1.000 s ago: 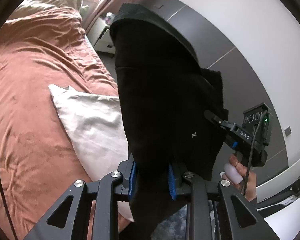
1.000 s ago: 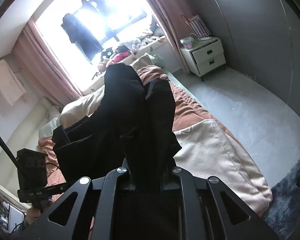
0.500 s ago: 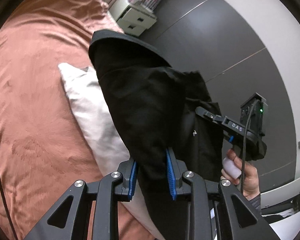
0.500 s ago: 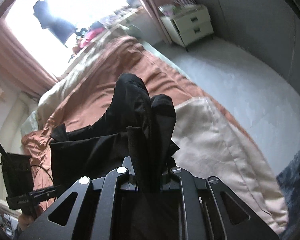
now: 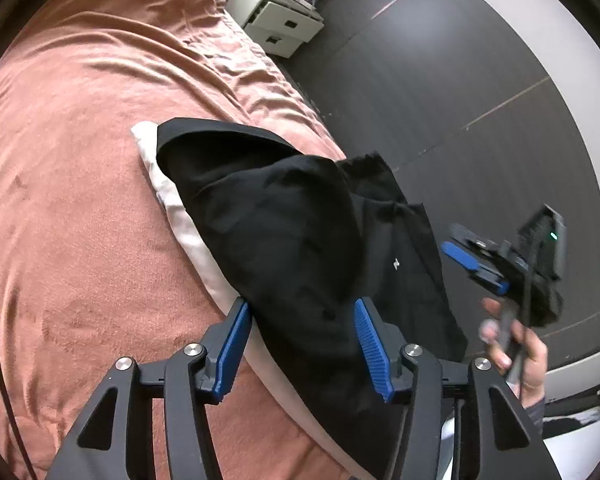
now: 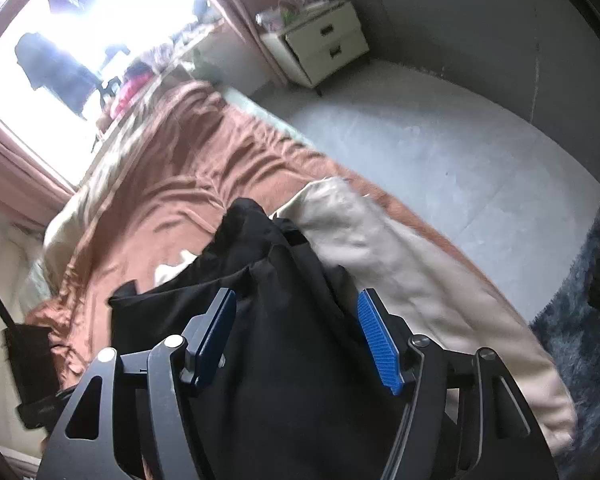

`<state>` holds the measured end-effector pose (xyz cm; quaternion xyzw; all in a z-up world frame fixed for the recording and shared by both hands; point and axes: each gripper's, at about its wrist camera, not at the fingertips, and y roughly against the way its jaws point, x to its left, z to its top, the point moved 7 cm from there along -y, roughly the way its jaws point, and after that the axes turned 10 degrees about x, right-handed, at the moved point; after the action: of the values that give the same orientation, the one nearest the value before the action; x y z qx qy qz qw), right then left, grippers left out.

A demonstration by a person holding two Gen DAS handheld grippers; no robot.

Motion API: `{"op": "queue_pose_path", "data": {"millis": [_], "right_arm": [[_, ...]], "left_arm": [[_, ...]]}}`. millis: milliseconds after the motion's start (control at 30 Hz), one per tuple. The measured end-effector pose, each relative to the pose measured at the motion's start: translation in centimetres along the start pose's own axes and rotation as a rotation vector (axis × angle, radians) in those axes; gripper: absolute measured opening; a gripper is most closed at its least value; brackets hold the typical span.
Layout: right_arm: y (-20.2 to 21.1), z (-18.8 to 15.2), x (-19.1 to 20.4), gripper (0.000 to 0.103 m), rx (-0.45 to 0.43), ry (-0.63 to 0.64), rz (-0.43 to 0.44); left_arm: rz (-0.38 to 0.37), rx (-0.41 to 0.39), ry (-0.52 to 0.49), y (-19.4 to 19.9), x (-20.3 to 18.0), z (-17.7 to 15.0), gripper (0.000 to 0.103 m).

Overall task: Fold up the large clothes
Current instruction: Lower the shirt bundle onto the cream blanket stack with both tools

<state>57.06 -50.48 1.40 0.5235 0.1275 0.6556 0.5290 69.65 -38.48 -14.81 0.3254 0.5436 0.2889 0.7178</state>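
the left gripper [image 5: 302, 336] has its blue fingers [image 5: 234, 340] spread wide, with the black garment [image 5: 284, 240] lying loose between them, not pinched. the cloth runs straight ahead from the fingers, its long axis pointing forward and a little left, draped over a cream pillow [image 5: 188, 228] on the rust-brown bed [image 5: 80, 160]. further right in that view, the right gripper [image 5: 474, 268] also stands parted, just beyond the garment's right edge. in its own view the right gripper [image 6: 298, 336] is released too, the cloth bunched between and ahead of the fingers [image 6: 380, 344], the pillow [image 6: 400, 272] just to their right. both hands seem equally near, so i judge either can re-grip; the left sits squarer to the long axis.
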Motion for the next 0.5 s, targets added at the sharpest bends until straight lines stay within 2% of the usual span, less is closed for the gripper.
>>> {"op": "queue_pose_path", "data": {"millis": [167,333,433,500], "right_arm": [[7.2,-6.7,-3.6,0.062,-0.07,-0.046,-0.033],[8.7,-13.5,-7.3,0.062,-0.067,-0.136,-0.023],[8.1,-15.5,-7.6,0.062,-0.052,-0.161,0.001],[7.4,-16.1,-8.2,0.062,-0.048,-0.181,0.014]], "left_arm": [[0.017,0.032,0.003,-0.9,0.6,-0.5,0.055],[0.018,0.026,0.009,-1.9,1.2,0.2,0.056],[0.069,-0.009,-0.056,-2.3,0.9,1.2,0.056],[0.075,-0.004,-0.053,-2.8,1.0,1.8,0.056]]}}
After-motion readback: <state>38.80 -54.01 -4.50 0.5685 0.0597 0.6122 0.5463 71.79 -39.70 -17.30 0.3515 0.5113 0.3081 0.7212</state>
